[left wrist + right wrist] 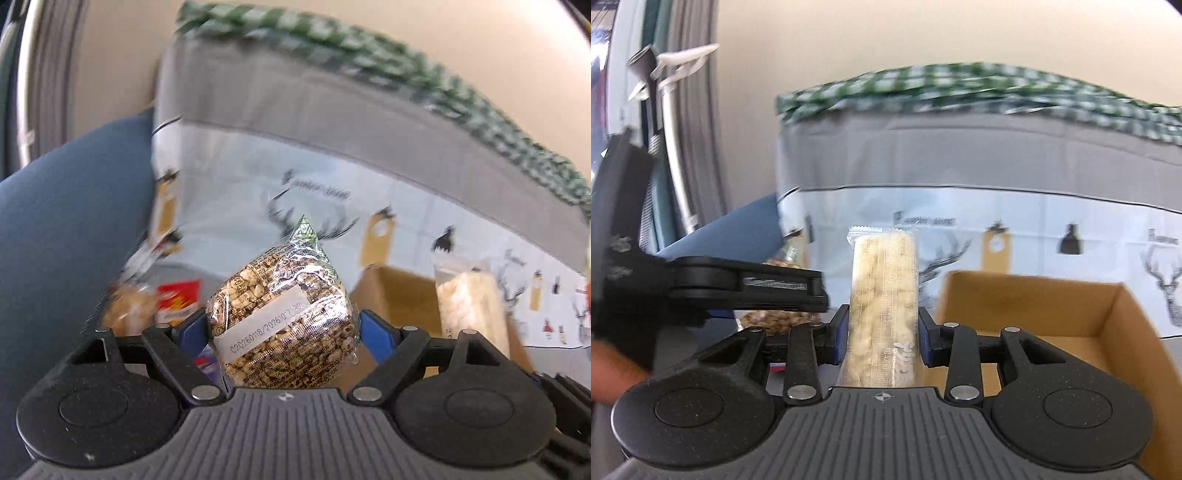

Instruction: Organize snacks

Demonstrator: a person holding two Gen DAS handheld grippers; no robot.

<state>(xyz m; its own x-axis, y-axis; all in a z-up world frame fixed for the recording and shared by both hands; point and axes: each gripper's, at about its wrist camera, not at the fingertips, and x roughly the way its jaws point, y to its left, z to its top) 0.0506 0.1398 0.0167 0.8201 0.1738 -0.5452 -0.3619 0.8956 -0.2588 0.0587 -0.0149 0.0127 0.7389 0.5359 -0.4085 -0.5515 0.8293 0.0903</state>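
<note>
My left gripper is shut on a round puffed-grain cake in clear printed wrap, held up in front of the camera. My right gripper is shut on a long pale snack bar in clear wrap, standing upright between the blue pads. That bar also shows at the right of the left wrist view. An open cardboard box sits just right of the right gripper; it also shows in the left wrist view. The left gripper and its cake show at the left of the right wrist view.
A red snack packet and a blurred tan packet lie at the left. Behind is a grey and white deer-print cloth with a green checked cloth on top. A blue cushion rises at the left.
</note>
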